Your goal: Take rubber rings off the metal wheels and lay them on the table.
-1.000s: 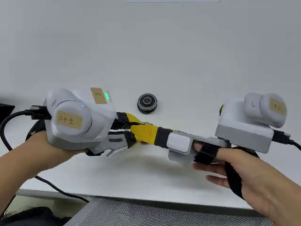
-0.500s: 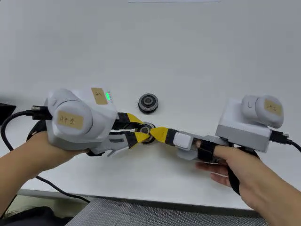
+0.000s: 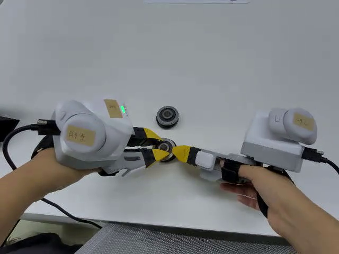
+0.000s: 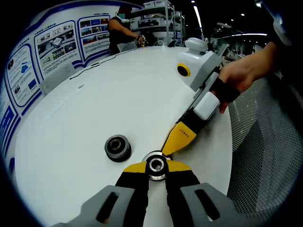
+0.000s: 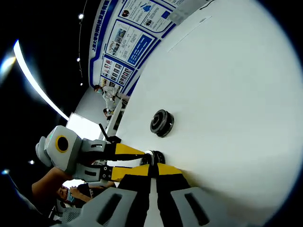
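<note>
1. Left gripper (image 4: 156, 171): we find its fingers pinching one metal wheel (image 4: 156, 165), judged to steady it for stripping.
2. Right gripper (image 5: 150, 166): fingers pressed together, tips at that wheel's rim. We cannot tell whether they nip its rubber ring.
3. Count: two wheels, two grippers. The second wheel (image 3: 167, 116) lies on the table (image 3: 238, 69) beyond both fingertips.

Smooth matt table (image 3: 222, 69), dull black rubber ring (image 3: 159, 116), shiny metal wheel (image 3: 168, 114)
</note>
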`<state>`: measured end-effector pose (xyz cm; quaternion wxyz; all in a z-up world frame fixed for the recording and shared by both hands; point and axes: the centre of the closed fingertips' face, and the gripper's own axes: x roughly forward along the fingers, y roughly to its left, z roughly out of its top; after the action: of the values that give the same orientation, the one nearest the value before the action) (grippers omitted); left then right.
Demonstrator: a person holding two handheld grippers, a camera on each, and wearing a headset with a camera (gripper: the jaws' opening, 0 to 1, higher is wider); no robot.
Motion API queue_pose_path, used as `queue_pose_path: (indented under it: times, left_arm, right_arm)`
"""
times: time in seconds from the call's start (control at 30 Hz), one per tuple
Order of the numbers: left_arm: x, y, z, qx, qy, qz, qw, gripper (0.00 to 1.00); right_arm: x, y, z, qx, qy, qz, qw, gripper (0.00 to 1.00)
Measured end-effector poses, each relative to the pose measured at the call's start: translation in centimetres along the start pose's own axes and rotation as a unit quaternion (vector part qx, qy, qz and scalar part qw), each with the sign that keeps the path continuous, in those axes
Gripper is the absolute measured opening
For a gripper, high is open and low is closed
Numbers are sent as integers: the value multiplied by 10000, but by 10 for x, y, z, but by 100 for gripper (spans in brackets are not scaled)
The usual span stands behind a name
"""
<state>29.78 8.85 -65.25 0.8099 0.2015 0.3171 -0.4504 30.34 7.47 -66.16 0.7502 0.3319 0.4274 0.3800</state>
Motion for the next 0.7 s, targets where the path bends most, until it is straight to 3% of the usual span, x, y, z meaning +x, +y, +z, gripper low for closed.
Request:
queue_pose_path:
  times: [0.7]
  left_arm:
    - [0,1,0,-25,49,5,10000,12]
  right_arm:
    - [-2,4,2,40,33,-130,9999,1]
